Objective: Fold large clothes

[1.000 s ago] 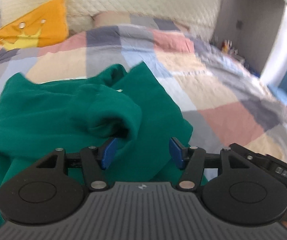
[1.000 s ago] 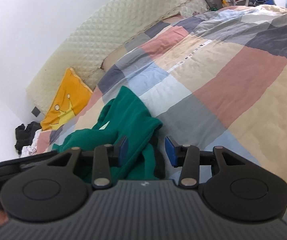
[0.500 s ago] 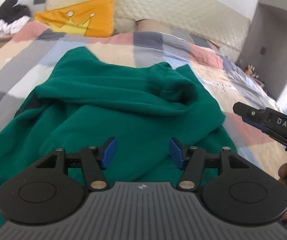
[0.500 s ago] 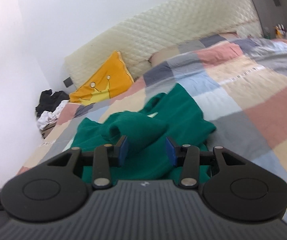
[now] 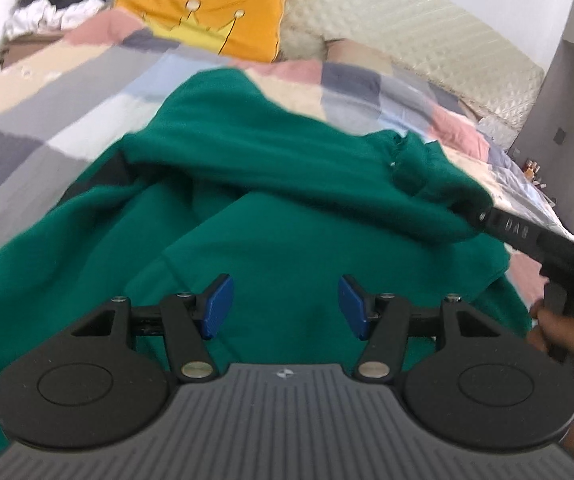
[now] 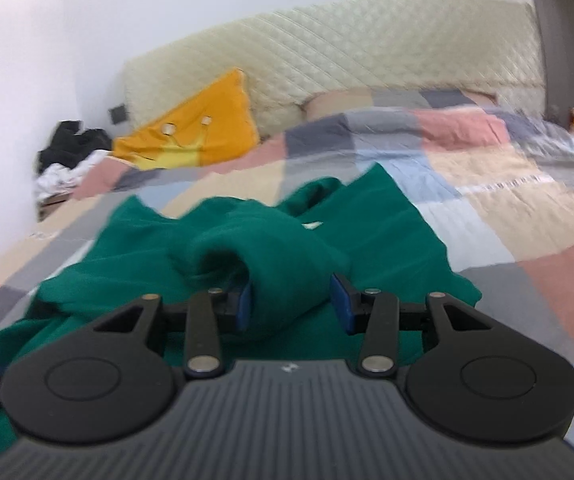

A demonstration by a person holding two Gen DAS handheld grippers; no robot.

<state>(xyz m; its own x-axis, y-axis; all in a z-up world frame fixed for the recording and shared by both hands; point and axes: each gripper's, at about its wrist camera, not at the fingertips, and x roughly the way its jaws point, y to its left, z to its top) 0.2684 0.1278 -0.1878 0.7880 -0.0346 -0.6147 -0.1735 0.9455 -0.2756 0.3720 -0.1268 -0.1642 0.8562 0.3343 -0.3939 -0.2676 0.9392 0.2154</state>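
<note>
While the green garment [image 5: 287, 216] sits bunched in the centre and lower half of both frames on the patchwork quilt [image 5: 67, 112], nothing looks folded yet. I'd call this the spread-out step, before any real fold.

Left gripper [image 5: 285, 306]: jaws wide apart, nothing between them, only cloth below. Touching or just above it, can't tell.

Right gripper [image 6: 291, 306]: jaws also apart, with a rolled sleeve-like tube of the garment [image 6: 271, 264] lying in the gap. Left pad looks against the cloth, right pad clear of it, so not clamped. In the left wrist view its nose is buried in the fabric at mid right, tips hidden.

Judgement on next move: right needs to close on that roll (cuff end if possible) and pull it toward the right of frame to straighten it; left should pin or pinch the body lower centre so the whole piece doesn't drag. Loose knit, likely to slide and bunch.

Orange crown pillow [image 5: 223, 24] upper centre, well clear. Right wrist view is motion-blurred.
</note>
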